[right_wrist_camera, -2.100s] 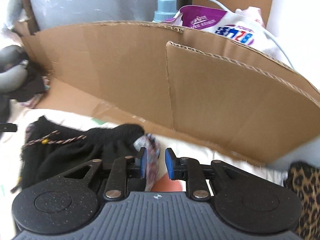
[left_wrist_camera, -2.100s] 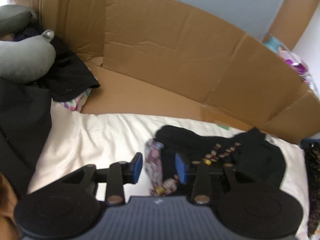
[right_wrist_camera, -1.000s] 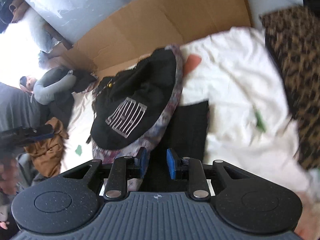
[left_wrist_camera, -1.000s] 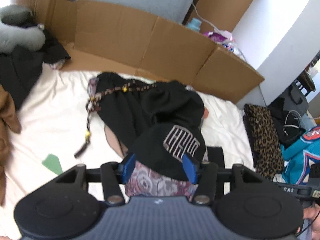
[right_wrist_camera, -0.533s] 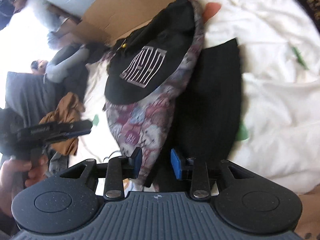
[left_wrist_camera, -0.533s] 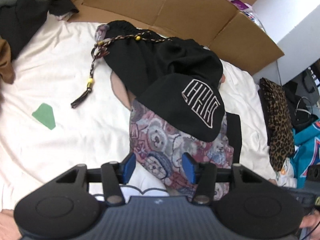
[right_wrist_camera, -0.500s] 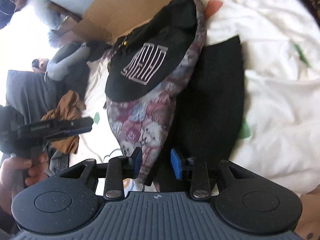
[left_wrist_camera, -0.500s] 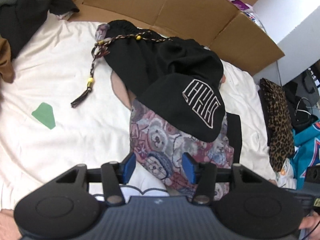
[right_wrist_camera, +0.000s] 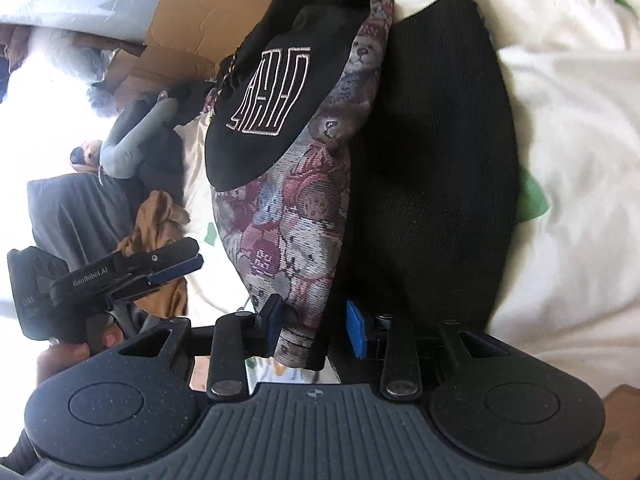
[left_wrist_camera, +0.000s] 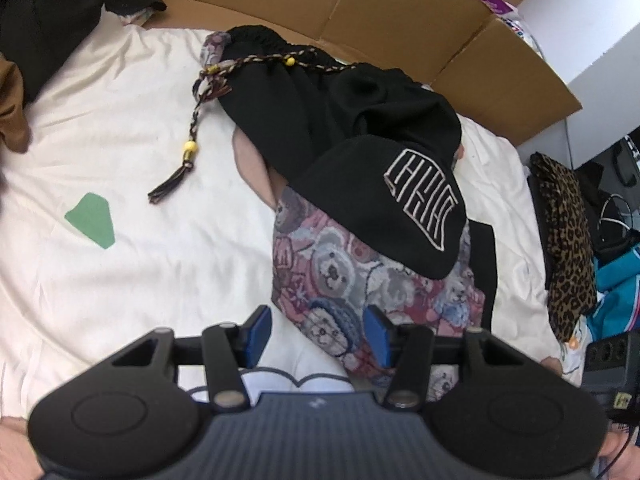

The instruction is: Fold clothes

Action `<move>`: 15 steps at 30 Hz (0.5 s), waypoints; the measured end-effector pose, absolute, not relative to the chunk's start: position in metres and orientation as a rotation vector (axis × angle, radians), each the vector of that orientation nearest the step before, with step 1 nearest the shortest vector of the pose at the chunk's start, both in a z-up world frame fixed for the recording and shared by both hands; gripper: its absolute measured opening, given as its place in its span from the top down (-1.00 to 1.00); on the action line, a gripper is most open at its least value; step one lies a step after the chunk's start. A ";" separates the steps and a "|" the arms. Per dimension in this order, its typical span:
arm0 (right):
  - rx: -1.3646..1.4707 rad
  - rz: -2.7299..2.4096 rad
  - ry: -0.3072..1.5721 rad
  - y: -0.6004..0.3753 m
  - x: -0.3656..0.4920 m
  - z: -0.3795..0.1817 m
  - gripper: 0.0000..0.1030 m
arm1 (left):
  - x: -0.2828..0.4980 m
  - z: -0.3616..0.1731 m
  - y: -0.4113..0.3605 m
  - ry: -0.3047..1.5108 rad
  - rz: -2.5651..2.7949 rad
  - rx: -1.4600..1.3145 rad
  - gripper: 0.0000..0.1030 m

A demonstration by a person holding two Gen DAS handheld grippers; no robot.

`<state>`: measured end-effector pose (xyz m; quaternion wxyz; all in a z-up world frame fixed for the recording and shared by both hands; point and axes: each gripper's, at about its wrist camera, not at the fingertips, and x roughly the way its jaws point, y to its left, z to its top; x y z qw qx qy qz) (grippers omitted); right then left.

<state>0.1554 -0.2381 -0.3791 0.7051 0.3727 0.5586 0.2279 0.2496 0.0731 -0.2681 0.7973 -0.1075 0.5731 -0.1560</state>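
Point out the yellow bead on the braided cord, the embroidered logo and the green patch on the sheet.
yellow bead (left_wrist_camera: 189, 146): left wrist view, middle of the bead above the tassel.
embroidered logo (left_wrist_camera: 424, 196): left wrist view, centre of the outlined lettering.
green patch (left_wrist_camera: 92, 220): left wrist view, its middle.

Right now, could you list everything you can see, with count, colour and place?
garment: one, black with bear-print lining, on the sheet
cord: one, braided with yellow beads, left of the garment
black cloth: one, under the garment's right edge
sheet: one, white, under all
green patch: one, on the sheet, left
cardboard: brown, behind the sheet
leopard cloth: one, far right
brown cloth: one, far left
left gripper: open, above the garment's hem
right gripper: jaws apart, hem between them
hand: one, holding the left gripper
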 end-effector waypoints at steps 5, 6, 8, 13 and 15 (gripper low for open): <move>0.979 0.481 1.277 -0.243 0.154 -0.396 0.29 | 0.250 -0.268 0.077 1.235 -0.329 -0.240 -0.05; 1.017 0.473 1.293 -0.244 0.153 -0.401 0.30 | 0.250 -0.268 0.078 1.237 -0.325 -0.245 -0.05; 1.080 0.461 1.316 -0.248 0.151 -0.410 0.37 | 0.250 -0.267 0.080 1.238 -0.321 -0.252 -0.05; 1.073 0.485 1.286 -0.253 0.149 -0.401 0.94 | 0.249 -0.264 0.083 1.235 -0.321 -0.263 -0.05; 1.040 0.499 1.260 -0.257 0.150 -0.387 0.96 | 0.248 -0.263 0.083 1.232 -0.323 -0.267 -0.05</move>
